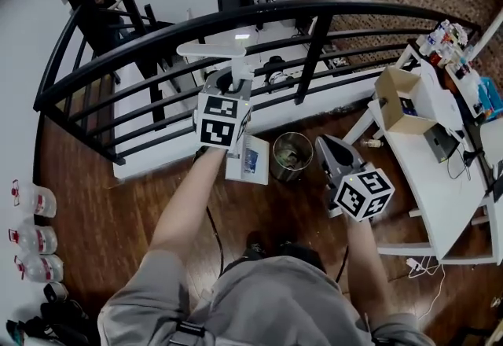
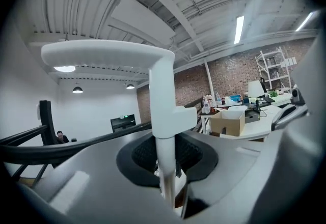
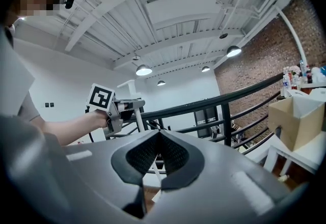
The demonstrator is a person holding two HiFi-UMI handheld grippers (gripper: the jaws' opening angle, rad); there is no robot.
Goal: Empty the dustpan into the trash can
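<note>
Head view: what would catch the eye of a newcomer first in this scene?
The white long-handled dustpan in the middle, with the left gripper shut on its handle. Right beside it a round metal trash can stands on the wooden floor, and the shut, empty right gripper is at the can's right. A curved black railing arcs behind them.

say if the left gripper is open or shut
Shut on the dustpan handle: the left gripper pinches that white handle between its jaws.
</note>
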